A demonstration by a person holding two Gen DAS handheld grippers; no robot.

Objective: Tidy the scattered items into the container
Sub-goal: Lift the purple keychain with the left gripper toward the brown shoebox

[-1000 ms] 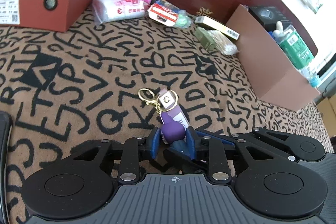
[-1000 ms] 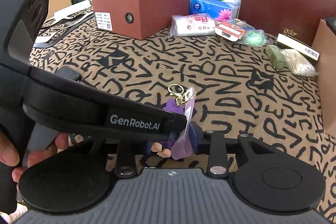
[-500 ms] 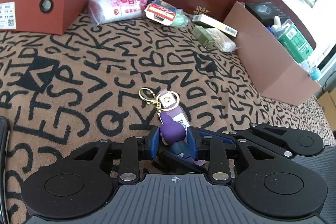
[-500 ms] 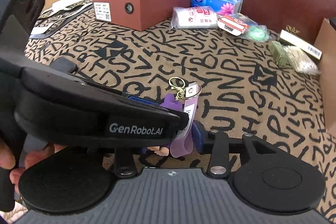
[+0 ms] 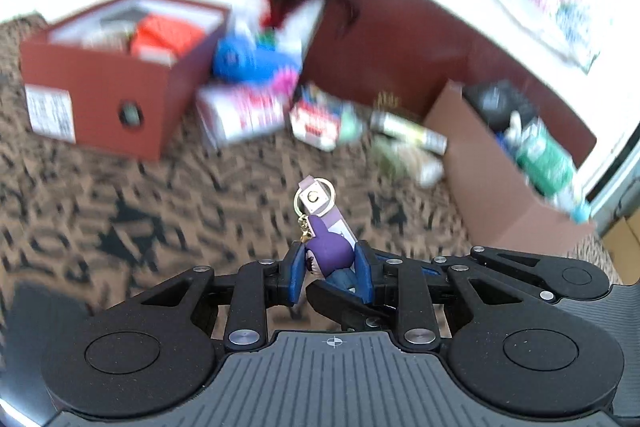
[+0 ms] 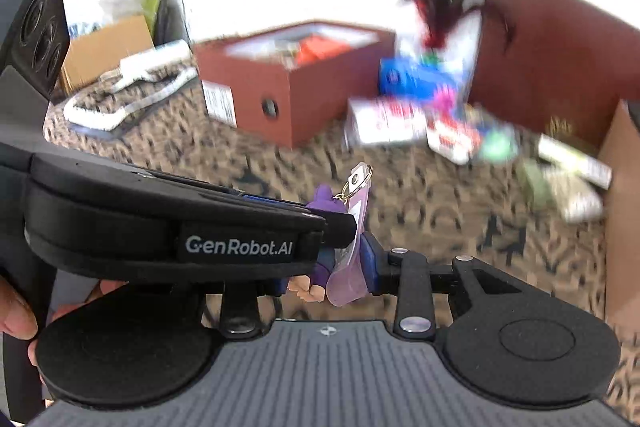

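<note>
A purple figure keychain (image 5: 330, 251) with a gold ring and lilac strap is held between both grippers, lifted above the patterned cloth. My left gripper (image 5: 330, 269) is shut on its body. My right gripper (image 6: 332, 267) is shut on it too; its left finger is hidden behind the left gripper's black body (image 6: 168, 227), which crosses that view. The keychain also shows in the right wrist view (image 6: 344, 227). The open red-brown box (image 5: 116, 83) with items inside stands at the far left. Both views are motion-blurred.
Tissue packs (image 5: 244, 107), a snack packet (image 5: 320, 119), a slim box (image 5: 408, 131) and cotton swabs (image 5: 416, 163) lie along the back. A cardboard box (image 5: 504, 171) with bottles stands right. A dark red headboard (image 5: 400, 39) is behind.
Both grippers have lifted the keychain off the cloth and tilted up; more of the box's inside and the far wall shows now.
</note>
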